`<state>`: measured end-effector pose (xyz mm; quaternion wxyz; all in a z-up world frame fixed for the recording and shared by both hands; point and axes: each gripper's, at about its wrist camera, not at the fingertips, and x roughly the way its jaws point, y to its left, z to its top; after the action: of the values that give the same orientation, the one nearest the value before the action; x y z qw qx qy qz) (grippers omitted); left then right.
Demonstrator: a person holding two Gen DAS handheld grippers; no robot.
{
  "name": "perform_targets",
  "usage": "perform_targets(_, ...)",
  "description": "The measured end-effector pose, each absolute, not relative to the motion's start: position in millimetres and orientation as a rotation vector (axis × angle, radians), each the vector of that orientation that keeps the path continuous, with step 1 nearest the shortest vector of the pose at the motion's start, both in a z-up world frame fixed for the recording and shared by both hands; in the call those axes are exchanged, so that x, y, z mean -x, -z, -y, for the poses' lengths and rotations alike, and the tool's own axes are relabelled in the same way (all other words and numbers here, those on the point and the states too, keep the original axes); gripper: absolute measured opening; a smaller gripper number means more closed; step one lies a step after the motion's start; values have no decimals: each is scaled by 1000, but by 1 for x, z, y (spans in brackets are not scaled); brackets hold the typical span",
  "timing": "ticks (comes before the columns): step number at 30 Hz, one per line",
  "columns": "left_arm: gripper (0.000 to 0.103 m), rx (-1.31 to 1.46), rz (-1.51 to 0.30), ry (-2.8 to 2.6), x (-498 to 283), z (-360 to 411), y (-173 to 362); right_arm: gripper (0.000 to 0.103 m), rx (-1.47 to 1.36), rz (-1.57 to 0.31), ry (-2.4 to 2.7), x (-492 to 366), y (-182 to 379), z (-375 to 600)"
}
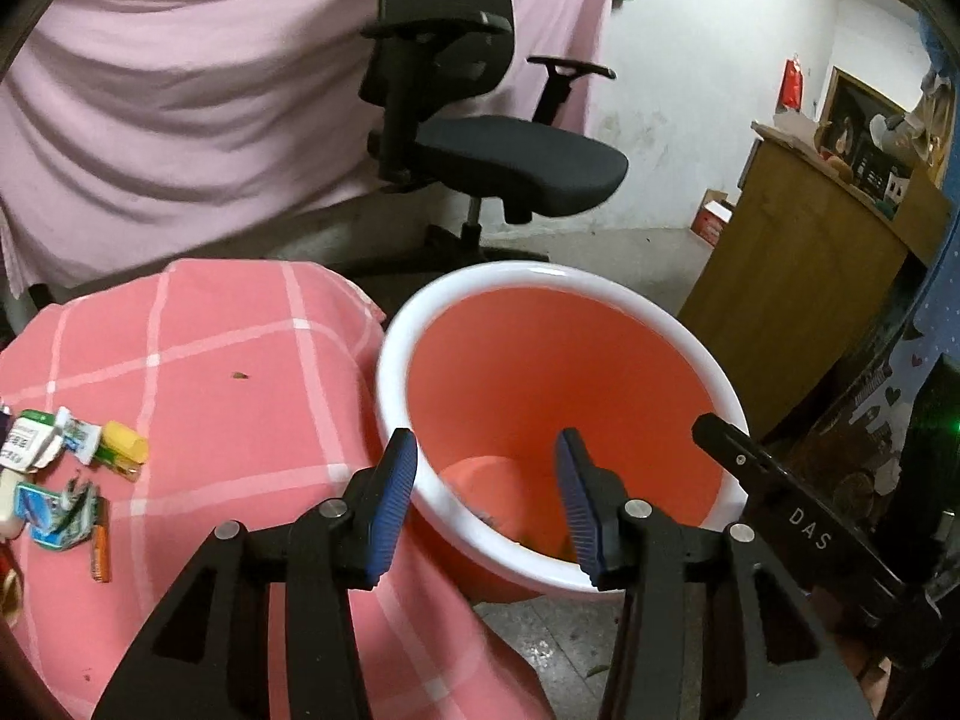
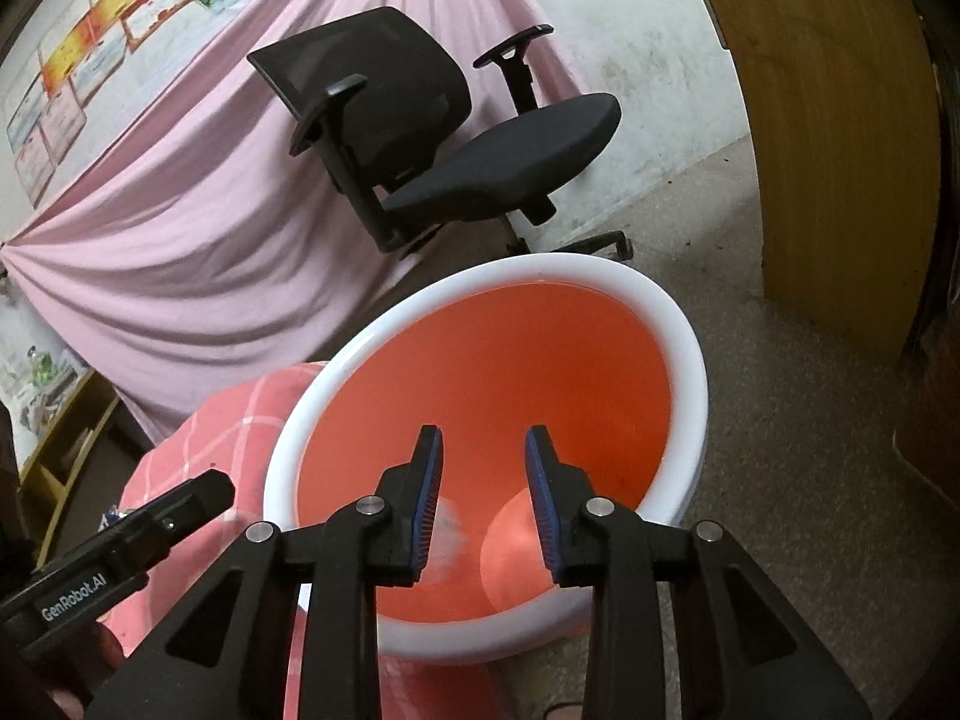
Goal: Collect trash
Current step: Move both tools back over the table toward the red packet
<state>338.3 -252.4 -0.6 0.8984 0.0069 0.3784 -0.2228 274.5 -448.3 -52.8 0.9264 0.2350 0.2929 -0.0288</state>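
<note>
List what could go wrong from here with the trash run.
1. Both tongs, left and right, hang open and empty over the orange bin while wrappers remain on the pink cloth.
2. The tongs sit close together; they may collide.
3. The cloth drapes against the bin, so a reach could snag it.
</note>
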Motion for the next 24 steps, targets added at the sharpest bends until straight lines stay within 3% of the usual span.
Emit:
perform_targets(5,43,20,-680,422,-321,230,-17,28,-393,-469,90,-264,29,439)
perform_targets(8,46,24,-613,389,-310,216,-27,50,-346,-366,88,-254,13,430)
perform_targets(12,49,33,-512,336,-290,189,-41,53,-303,-269,54,-244,-4,413)
perform_targets(13,53,37,-488,324,-285,181,-44,62,-297,-245,42,-241,-8,407)
perform_targets(14,59,42,-462,309,-280,173,-47,81,-294,-227,33,-240,-11,402)
perform_targets(16,69,46,-405,262,-269,156,-53,97,-287,-178,16,-237,-20,391)
perform_targets(20,98,51,-305,158,-247,121,-64,103,-257,-105,-18,-234,-33,367)
perform_targets(24,101,77,-223,79,-224,81,-66,103,-239,-80,-49,-232,-37,344)
